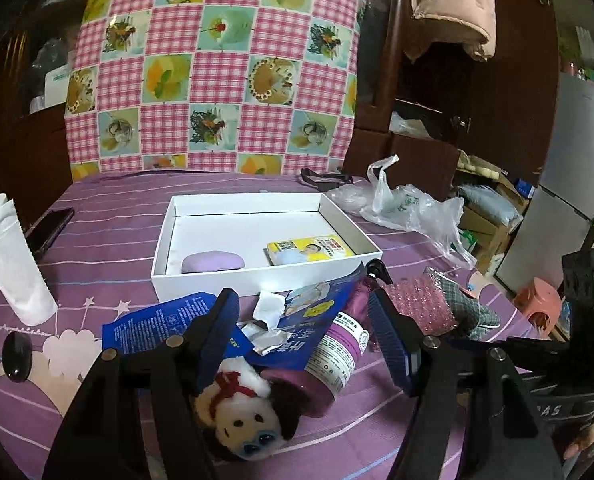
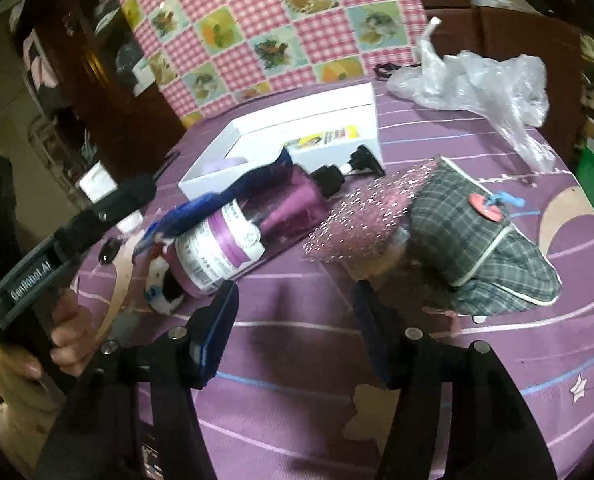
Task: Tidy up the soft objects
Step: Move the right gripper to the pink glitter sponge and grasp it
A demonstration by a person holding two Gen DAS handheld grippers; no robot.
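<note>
A white box (image 1: 165,236) on the purple cloth holds a lilac soft pad (image 1: 212,261) and a yellow tissue pack (image 1: 309,249). My left gripper (image 1: 303,340) is open, its jaws either side of a plush doll (image 1: 241,416), a blue packet (image 1: 165,320) and a purple pump bottle (image 1: 337,352). My right gripper (image 2: 295,320) is open just in front of a grey plaid soft hat (image 2: 493,256) and pink bubble wrap (image 2: 361,216). The bottle (image 2: 225,248), the doll (image 2: 161,284) and the box (image 2: 337,100) also show in the right wrist view.
A white tube (image 1: 13,264), a black phone (image 1: 49,228) and a dark stone (image 1: 17,356) lie at the left. A clear plastic bag (image 1: 409,208) lies at the back right. A checked pillow (image 1: 217,64) stands behind the box.
</note>
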